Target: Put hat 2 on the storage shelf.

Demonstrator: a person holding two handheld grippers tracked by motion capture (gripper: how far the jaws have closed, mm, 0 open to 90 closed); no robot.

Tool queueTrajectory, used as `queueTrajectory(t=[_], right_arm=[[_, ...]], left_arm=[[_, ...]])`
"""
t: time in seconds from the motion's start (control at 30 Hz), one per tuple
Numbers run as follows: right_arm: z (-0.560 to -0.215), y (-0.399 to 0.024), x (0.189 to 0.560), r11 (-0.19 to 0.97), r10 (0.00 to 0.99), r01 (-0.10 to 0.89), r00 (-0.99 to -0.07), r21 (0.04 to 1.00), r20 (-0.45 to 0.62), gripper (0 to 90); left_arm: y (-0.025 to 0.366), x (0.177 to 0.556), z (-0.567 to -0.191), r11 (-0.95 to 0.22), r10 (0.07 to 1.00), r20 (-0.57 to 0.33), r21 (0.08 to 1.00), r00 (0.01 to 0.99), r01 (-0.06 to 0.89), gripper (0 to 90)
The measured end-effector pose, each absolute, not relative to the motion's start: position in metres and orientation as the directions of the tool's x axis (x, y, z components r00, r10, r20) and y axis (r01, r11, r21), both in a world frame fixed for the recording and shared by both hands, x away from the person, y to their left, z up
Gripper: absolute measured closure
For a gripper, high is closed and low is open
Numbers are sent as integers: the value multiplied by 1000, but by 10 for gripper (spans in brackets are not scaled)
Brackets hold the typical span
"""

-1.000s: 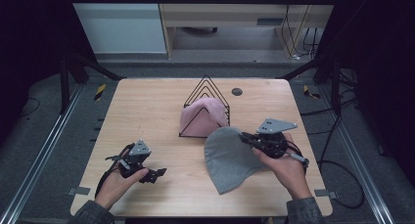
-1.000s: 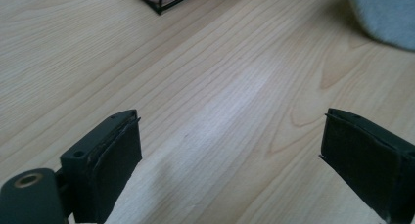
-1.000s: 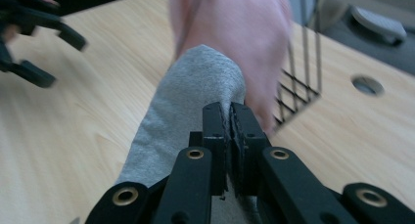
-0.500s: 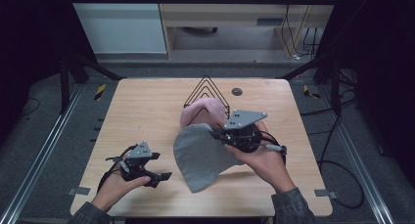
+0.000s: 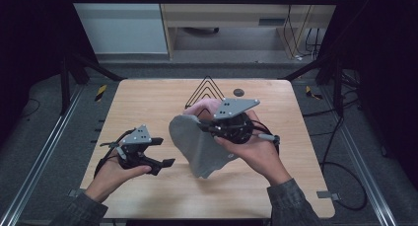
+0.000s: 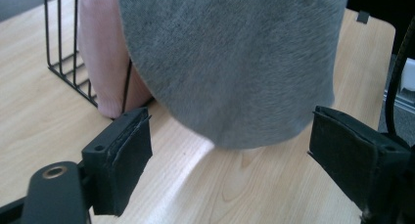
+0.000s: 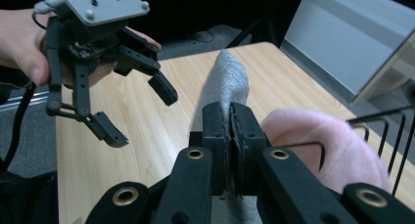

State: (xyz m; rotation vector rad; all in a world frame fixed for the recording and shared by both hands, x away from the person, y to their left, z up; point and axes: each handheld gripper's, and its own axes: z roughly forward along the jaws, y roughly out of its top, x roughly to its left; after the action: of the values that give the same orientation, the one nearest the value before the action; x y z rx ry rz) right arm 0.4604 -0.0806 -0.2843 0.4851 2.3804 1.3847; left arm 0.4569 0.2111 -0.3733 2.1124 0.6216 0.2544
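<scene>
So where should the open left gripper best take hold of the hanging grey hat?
Probably the grey hat's free rounded lower edge, approached level from the left gripper's side. The right gripper pinches its top, so the hat hangs clear of the table, and that edge already sits between the open jaws.

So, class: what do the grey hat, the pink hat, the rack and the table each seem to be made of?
Grey hat: soft fleece or felt, going by its fuzzy matt nap.
Pink hat: probably similar fleece, soft and matt.
Rack: thin black wire, likely coated metal.
Table: light wood or wood-look laminate, with visible grain and a smooth surface.
</scene>
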Motion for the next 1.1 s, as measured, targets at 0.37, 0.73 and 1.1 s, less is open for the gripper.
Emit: queueTrajectory(t=[0.37, 0.73, 1.1], right_arm=[[-252, -73, 465, 452, 442, 88, -887, 888, -136, 862], [-251, -77, 470, 440, 478, 124, -871, 889, -115, 862], [-252, -123, 478, 362, 595, 174, -800, 916, -83, 862]], left_arm=[[203, 477, -362, -461, 529, -44, 824, 848, 330, 213], [184, 500, -369, -432, 535, -59, 838, 843, 333, 695], [172, 493, -319, -490, 520, 8, 822, 854, 291, 857]])
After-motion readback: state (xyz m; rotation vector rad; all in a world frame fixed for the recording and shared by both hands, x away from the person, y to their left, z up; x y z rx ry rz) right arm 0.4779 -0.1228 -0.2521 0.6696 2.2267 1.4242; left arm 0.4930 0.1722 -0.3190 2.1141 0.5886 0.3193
